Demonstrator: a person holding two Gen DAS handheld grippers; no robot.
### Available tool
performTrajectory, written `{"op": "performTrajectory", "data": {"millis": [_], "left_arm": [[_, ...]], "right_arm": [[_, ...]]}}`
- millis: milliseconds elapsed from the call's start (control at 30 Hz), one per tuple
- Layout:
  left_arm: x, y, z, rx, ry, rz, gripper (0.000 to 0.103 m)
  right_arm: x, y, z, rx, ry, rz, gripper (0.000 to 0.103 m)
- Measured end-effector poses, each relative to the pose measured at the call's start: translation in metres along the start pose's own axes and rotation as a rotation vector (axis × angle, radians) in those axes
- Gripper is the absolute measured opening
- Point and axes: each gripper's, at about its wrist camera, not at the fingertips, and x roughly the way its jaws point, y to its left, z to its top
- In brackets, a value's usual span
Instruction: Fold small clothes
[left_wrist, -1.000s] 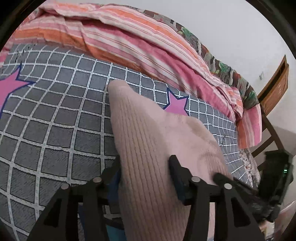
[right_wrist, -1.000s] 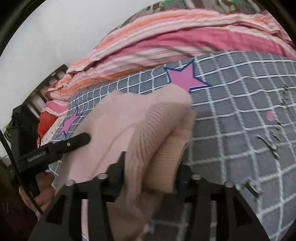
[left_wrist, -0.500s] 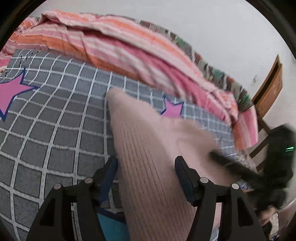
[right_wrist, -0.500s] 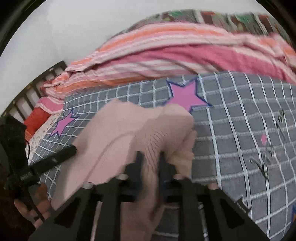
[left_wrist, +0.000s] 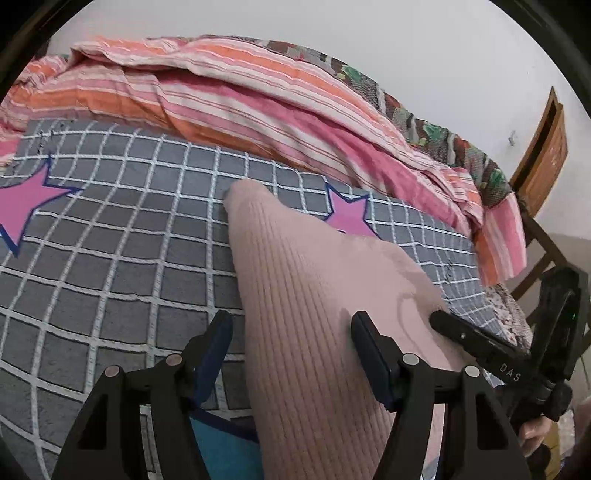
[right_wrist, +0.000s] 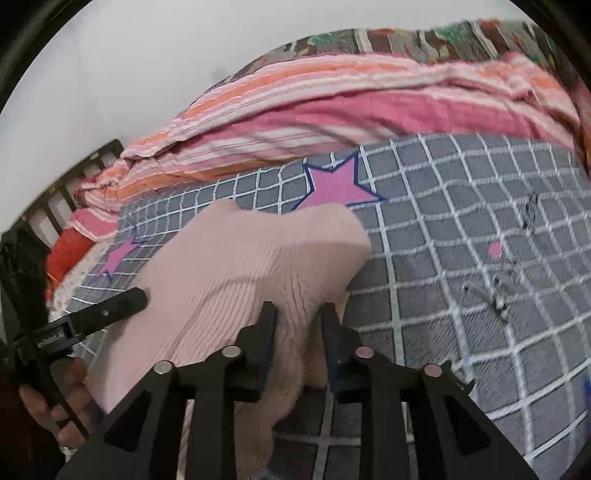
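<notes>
A pink ribbed knit garment (left_wrist: 314, 295) lies on the bed and runs out between the fingers of my left gripper (left_wrist: 291, 328). That gripper is open; its left finger stands clear of the cloth. In the right wrist view a raised fold of the garment (right_wrist: 240, 266) sits between the fingers of my right gripper (right_wrist: 299, 321). Its jaws are opening, close together, with the fold still in the gap. Each view shows a finger (left_wrist: 472, 339) of the other gripper resting at the garment's edge, and that finger (right_wrist: 110, 306) has a hand (right_wrist: 66, 398) behind it.
The garment lies on a grey checked sheet (left_wrist: 110, 240) with pink stars. A bunched pink and orange striped quilt (left_wrist: 258, 96) lines the far side. Wooden furniture (left_wrist: 543, 147) stands at the right, a dark rail (right_wrist: 74, 173) at the left. A teal patch (left_wrist: 221, 443) shows below my left gripper.
My left jaws have spread and let go of the garment's sides. My right jaws closed tightly on the fold half a second ago and have since parted a little.
</notes>
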Motion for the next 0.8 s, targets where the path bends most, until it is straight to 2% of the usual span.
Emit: {"op": "performTrajectory", "data": {"millis": [167, 400, 600, 800], "left_arm": [[0.001, -0.003, -0.002, 0.038, -0.013, 0.06, 0.067], [-0.001, -0.008, -0.006, 0.063, -0.019, 0.098, 0.069], [-0.013, -0.016, -0.016, 0.105, -0.048, 0.15, 0.069], [-0.031, -0.018, -0.025, 0.111, -0.078, 0.15, 0.069]], "right_arm": [[0.016, 0.011, 0.012, -0.022, 0.014, -0.05, 0.033], [0.021, -0.003, 0.003, 0.02, 0.006, -0.039, 0.046], [0.012, -0.003, -0.004, 0.018, -0.008, -0.058, 0.047], [-0.001, -0.003, -0.014, 0.029, -0.029, -0.069, 0.048]]}}
